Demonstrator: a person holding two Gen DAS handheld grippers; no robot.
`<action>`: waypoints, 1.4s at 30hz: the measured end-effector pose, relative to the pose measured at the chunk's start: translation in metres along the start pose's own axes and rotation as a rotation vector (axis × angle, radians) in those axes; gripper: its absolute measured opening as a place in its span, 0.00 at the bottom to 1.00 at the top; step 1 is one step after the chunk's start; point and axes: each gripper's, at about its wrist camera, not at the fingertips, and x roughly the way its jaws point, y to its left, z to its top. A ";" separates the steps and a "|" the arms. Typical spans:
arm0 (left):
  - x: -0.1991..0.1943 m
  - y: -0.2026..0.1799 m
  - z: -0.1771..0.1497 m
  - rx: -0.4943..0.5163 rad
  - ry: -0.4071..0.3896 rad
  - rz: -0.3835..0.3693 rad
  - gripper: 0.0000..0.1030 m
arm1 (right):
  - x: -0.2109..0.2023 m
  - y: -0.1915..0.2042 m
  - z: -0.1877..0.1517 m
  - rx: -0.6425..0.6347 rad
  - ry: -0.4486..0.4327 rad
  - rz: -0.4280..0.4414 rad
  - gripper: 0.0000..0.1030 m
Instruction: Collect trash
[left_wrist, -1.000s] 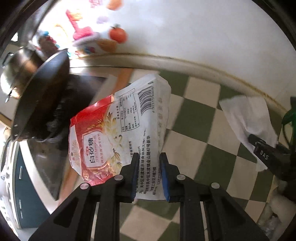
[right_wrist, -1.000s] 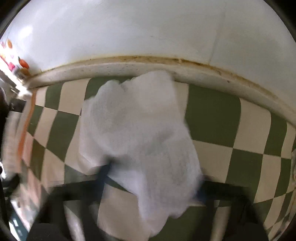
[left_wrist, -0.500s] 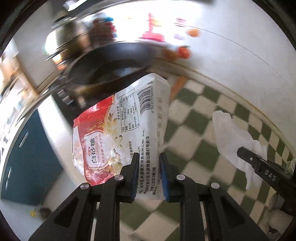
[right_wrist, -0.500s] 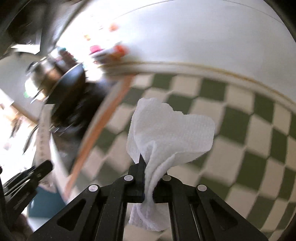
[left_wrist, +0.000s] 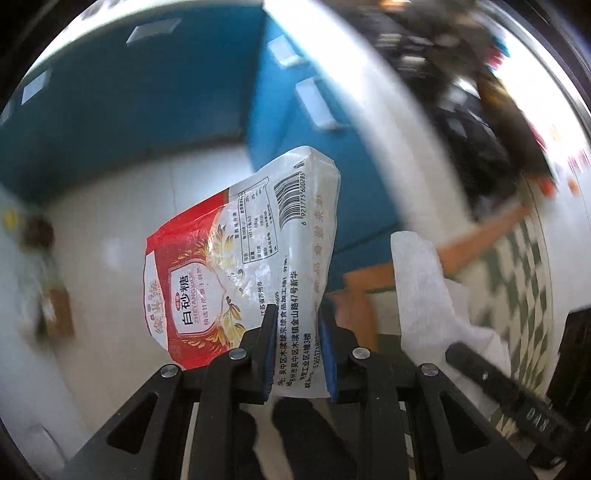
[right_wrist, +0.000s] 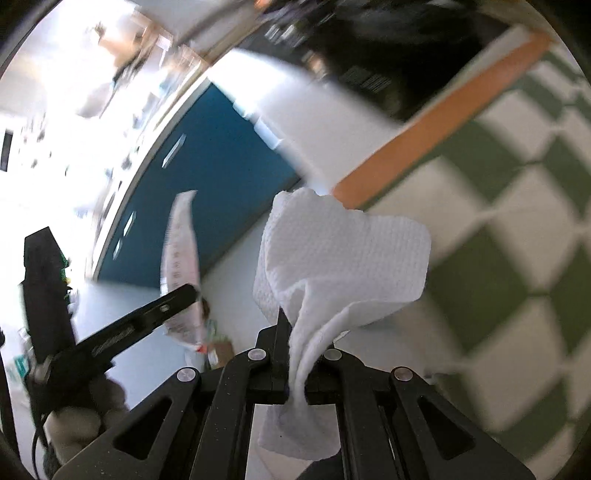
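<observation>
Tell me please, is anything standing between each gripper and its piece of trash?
No. The left gripper is already shut on the sugar bag, and the right gripper is shut on the paper towel. Both pieces hang in the air, off the checkered cloth. No bin is visible, so that path cannot be judged.

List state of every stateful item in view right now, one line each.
left gripper: shut on sugar bag, held off the counter.
sugar bag: pinched at its bottom edge, standing up from the fingers, crumpled, looks flat and empty.
right gripper: shut on paper towel.
paper towel: bunched between the fingers, top fanned open, tail hanging below.
blue cabinet doors: appear closed, though blurred.
</observation>
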 end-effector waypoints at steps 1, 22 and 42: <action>0.020 0.027 0.003 -0.050 0.022 -0.027 0.18 | 0.025 0.007 -0.003 -0.015 0.013 -0.003 0.03; 0.420 0.236 0.008 -0.329 0.348 -0.218 0.25 | 0.534 -0.126 -0.071 0.118 0.389 -0.040 0.03; 0.327 0.259 -0.010 -0.152 0.124 0.306 0.99 | 0.483 -0.078 -0.046 -0.173 0.247 -0.337 1.00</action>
